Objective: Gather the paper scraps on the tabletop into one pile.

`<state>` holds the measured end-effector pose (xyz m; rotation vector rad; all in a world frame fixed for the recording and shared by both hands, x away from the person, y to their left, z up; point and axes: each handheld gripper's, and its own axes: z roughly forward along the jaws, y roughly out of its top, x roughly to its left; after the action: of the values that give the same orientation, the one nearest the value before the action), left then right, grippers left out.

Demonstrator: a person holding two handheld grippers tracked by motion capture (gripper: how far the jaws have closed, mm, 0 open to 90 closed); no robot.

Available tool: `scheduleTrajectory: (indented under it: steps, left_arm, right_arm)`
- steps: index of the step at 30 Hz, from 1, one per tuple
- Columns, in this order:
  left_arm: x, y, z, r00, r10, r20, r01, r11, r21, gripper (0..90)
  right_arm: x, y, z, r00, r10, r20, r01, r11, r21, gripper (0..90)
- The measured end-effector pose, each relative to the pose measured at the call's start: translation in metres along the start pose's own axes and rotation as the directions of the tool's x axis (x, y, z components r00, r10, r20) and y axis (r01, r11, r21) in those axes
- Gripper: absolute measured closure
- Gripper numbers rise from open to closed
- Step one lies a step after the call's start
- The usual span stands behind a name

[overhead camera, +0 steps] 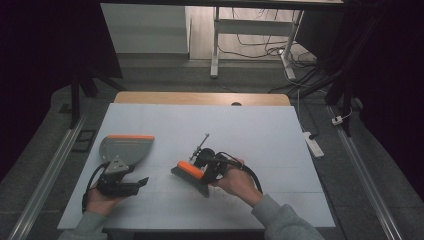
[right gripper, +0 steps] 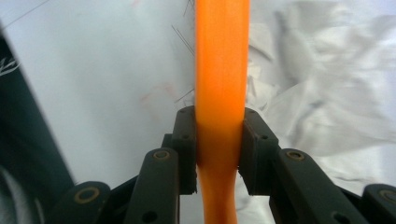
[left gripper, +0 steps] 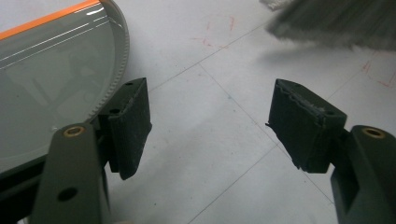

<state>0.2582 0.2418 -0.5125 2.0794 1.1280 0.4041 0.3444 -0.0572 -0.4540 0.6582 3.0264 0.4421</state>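
The right gripper (overhead camera: 207, 172) was clamped on the orange-handled brush (overhead camera: 190, 171), whose long axis pointed left toward the dustpan (overhead camera: 125, 148) lying just beyond the empty, wide-open left gripper (overhead camera: 131, 183).

The dustpan (left gripper: 51, 79) looks like smooth, glossy grey plastic with an orange strip and a fine ribbed rim. The brush handle (right gripper: 220, 93) is sleek orange plastic, its bristles (left gripper: 336, 23) coarse and grey. The gripper pads (left gripper: 133, 123) are matt black, slightly rough. The table (overhead camera: 250, 125) has a pale matt top.
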Motion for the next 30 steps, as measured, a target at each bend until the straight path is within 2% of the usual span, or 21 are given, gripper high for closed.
scheduleTrajectory:
  steps: [5,9,13,17,22,24,30]
  left_arm:
    - [0.001,0.000,0.000,1.0000,-0.001,-0.001,0.001,1.0000,-0.001,30.5]
    - [0.000,0.000,-0.001,1.0000,0.000,-0.006,0.000,1.0000,-0.009,30.7]
    - [0.000,0.000,-0.002,1.0000,0.003,-0.007,-0.003,0.9999,-0.010,31.0]
    - [-0.001,0.000,0.000,1.0000,0.007,-0.004,-0.007,1.0000,-0.003,30.9]
    - [-0.002,0.000,0.001,1.0000,0.007,-0.004,-0.007,1.0000,0.001,30.9]
    - [-0.002,0.000,0.001,1.0000,0.006,-0.003,-0.006,1.0000,0.002,30.9]
    - [-0.002,0.000,0.001,1.0000,0.007,-0.003,-0.007,1.0000,0.002,30.9]
  right_arm:
    - [-0.012,-0.002,-0.009,0.9970,0.028,0.072,-0.025,0.999,-0.037,70.2]
    - [-0.010,-0.009,-0.030,0.9974,0.037,0.062,-0.029,0.992,-0.124,70.2]
    - [-0.011,-0.020,-0.049,0.9963,0.062,0.059,-0.049,0.978,-0.200,70.1]
    - [-0.019,-0.034,-0.060,0.9926,0.099,0.069,-0.079,0.967,-0.244,70.1]
    - [-0.030,-0.050,-0.066,0.9867,0.141,0.080,-0.116,0.958,-0.261,70.1]
    - [-0.032,-0.054,-0.067,0.9854,0.151,0.080,-0.126,0.959,-0.254,70.1]
    - [-0.032,-0.059,-0.053,0.9861,0.124,0.111,-0.106,0.982,-0.158,70.1]
